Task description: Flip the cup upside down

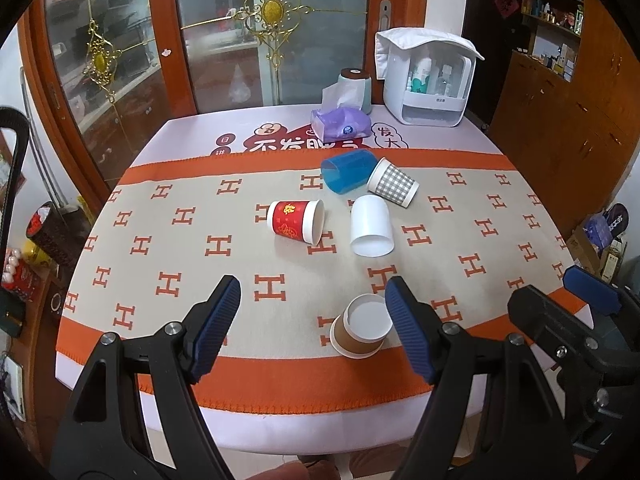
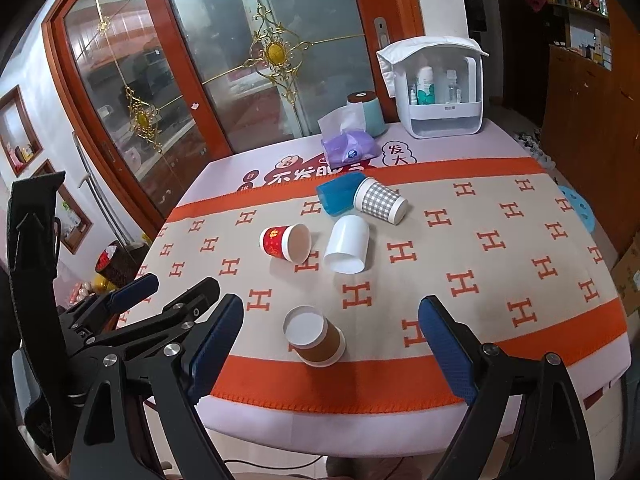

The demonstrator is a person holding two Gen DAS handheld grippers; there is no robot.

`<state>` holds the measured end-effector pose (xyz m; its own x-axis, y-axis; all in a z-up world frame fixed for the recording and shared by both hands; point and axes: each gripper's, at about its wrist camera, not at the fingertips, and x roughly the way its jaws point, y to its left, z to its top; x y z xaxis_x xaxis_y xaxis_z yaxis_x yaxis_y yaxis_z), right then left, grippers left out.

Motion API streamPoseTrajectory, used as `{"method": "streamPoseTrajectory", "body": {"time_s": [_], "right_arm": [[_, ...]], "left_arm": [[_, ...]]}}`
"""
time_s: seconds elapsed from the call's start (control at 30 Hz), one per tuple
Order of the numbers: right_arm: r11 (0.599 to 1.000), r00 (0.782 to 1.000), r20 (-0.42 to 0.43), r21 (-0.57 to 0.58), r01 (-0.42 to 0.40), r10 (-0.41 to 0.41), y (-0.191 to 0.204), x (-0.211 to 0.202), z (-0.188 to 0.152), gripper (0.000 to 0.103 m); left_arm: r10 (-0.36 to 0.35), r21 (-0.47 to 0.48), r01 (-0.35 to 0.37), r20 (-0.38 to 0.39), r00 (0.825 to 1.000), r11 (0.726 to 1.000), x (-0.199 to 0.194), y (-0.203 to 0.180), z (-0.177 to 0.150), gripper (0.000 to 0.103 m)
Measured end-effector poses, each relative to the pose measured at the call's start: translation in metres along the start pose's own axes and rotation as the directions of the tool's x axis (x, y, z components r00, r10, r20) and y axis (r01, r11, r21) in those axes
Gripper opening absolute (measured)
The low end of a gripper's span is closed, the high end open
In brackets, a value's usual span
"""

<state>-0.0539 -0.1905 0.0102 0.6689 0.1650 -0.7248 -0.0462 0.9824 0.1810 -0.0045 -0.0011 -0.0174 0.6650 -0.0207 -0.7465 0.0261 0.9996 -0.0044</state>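
Near the front orange band of the H-patterned cloth (image 2: 500, 264), sitting already inverted: brown paper cup (image 2: 316, 340), base up, rim down, close to the table edge. Hovering short of it with left gripper (image 1: 314, 326) and right gripper (image 2: 332, 340), both spread wide and holding nothing; looking light, thin-walled and easy to crush, so likely gripping gently mid-wall across the sleeve. Lying on their sides farther back and well apart from it: red cup (image 1: 296, 220), white cup (image 1: 371, 226), blue cup (image 1: 347, 176), checked cup (image 1: 392, 188), leaving open cloth left and right for moving.
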Motion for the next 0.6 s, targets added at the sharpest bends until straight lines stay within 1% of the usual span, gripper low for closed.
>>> {"method": "streamPoseTrajectory", "body": {"time_s": [0.6], "right_arm": [[1.000, 1.000, -0.025, -0.008, -0.011, 0.010, -0.002, 0.021, 0.009, 0.090]], "left_arm": [[0.020, -0.012, -0.020, -0.028, 0.999, 1.000, 0.021, 0.002, 0.005, 0.073]]}}
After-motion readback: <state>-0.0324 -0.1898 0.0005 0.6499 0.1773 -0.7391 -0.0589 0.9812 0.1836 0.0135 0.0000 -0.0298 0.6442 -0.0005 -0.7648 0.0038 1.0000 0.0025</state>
